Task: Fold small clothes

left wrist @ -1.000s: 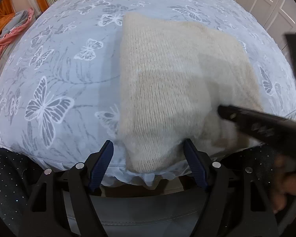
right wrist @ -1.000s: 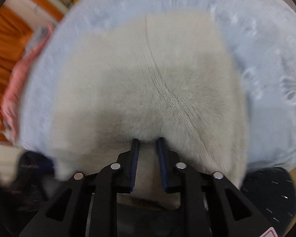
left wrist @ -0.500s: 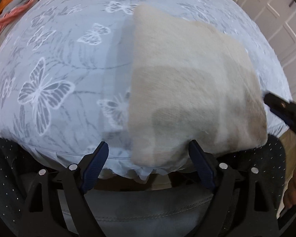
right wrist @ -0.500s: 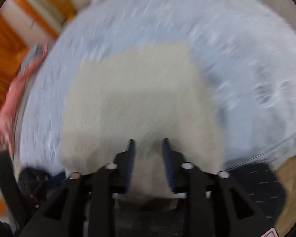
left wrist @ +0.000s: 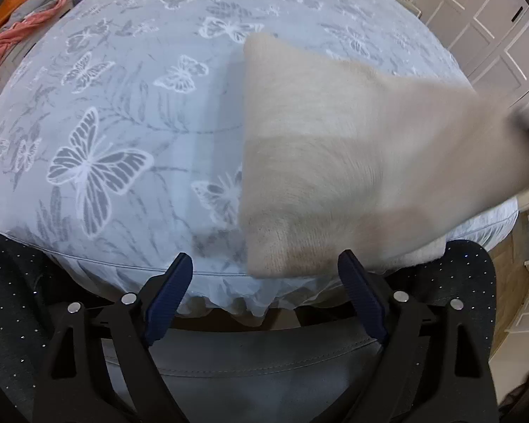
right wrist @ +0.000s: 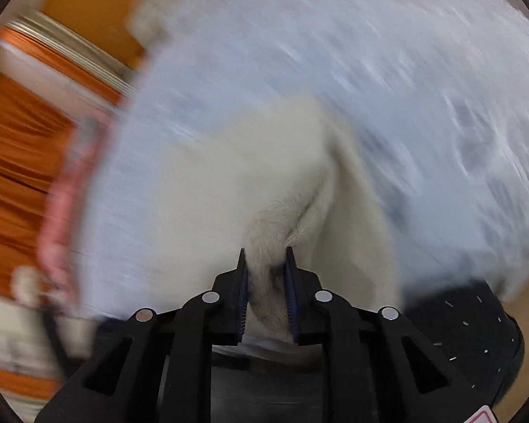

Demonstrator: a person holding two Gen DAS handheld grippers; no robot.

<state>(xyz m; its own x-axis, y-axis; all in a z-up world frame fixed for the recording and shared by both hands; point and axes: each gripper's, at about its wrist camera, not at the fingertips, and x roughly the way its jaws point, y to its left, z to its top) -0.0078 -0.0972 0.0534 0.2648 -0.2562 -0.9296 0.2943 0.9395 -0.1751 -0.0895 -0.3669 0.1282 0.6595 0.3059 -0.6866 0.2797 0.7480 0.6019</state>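
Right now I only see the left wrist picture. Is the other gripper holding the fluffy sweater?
Observer: Yes. The right gripper is shut on a bunched part of the cream sweater.
Operator: Is the sweater folded where it holds it?
Observer: A crease runs up from the grip, with a flap hanging on its right side.
Operator: Is my gripper doing anything?
Observer: The left gripper is open, holding nothing, near the edge of the butterfly bedspread.
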